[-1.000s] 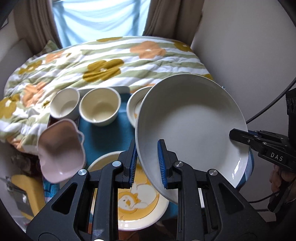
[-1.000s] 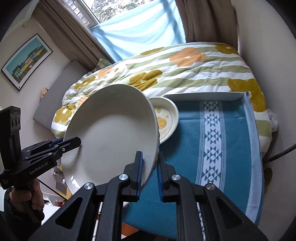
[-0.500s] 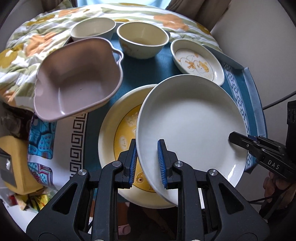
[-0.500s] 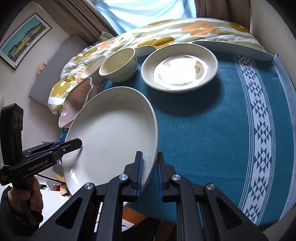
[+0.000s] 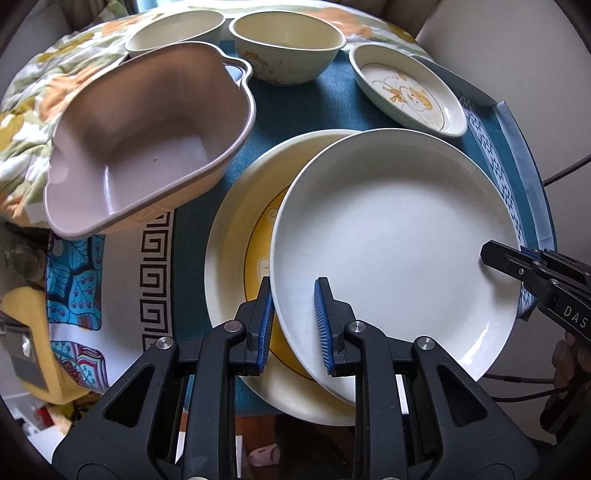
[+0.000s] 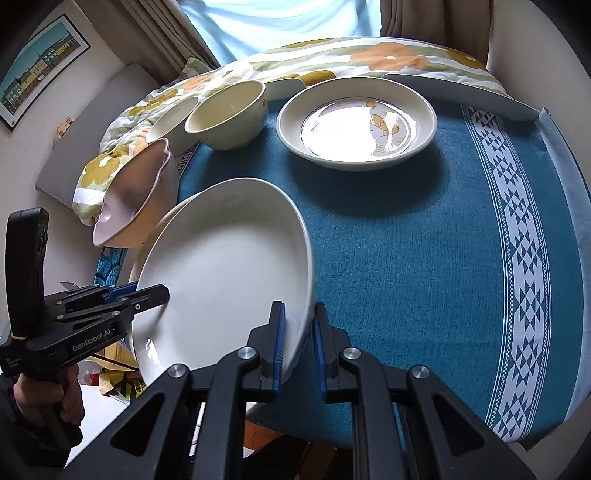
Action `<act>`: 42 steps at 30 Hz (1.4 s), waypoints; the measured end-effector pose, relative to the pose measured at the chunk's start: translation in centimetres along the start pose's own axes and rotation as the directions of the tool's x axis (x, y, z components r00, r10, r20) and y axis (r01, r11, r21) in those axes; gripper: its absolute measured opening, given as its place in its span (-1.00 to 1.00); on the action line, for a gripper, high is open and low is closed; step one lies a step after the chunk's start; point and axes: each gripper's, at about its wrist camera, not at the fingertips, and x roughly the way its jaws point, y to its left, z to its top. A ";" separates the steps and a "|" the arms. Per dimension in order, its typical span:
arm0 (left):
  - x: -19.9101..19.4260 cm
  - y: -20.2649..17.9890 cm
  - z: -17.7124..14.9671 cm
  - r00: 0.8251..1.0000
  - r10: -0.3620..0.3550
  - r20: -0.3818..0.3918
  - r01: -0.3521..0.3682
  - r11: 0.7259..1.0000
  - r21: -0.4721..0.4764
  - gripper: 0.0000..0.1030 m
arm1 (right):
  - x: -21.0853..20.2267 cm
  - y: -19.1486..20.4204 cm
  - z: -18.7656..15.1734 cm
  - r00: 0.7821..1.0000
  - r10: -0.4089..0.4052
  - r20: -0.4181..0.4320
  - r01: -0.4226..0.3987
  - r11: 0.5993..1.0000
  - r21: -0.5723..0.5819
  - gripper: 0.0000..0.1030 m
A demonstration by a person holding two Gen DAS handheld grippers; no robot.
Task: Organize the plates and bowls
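A plain white plate is held by both grippers at opposite rims. My left gripper is shut on its near rim, blue pads on either side. My right gripper is shut on the other rim and shows in the left wrist view as a black tip. In the right wrist view the left gripper bites the white plate from the left. The plate is tilted, low over a larger yellow-patterned plate on the teal cloth; whether they touch I cannot tell.
A pink handled bowl sits left of the plates, tipped on the cloth's edge. Two cream bowls stand at the back. A small cartoon plate lies at the back right. A flowered quilt lies beyond the teal cloth.
Both grippers have come down with the white plate, from well above the table to just over the yellow-patterned plate. Both views now look more steeply down.
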 end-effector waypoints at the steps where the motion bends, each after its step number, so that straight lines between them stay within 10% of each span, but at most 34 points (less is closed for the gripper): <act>1: 0.2 -0.1 0.1 1.000 0.003 -0.003 -0.003 1.000 0.003 -0.63 | 0.0 0.1 0.0 1.000 -0.002 0.001 0.002 1.000 0.002 -0.74; 12: 0.6 -1.6 -0.1 0.995 0.094 0.022 -0.096 0.992 0.083 -0.63 | 0.7 0.6 -0.1 0.998 -0.057 -0.007 0.057 0.998 -0.020 -0.74; 23: 0.6 -3.7 -0.3 0.959 0.272 0.080 -0.282 0.942 0.180 -0.63 | 1.3 1.2 0.1 0.997 -0.080 -0.011 0.078 0.992 -0.097 -0.74; 42: 0.5 -4.7 -1.4 0.917 0.383 0.112 -0.399 0.889 0.224 -0.63 | 2.4 3.4 0.3 0.982 -0.189 -0.005 0.183 0.957 -0.226 -0.70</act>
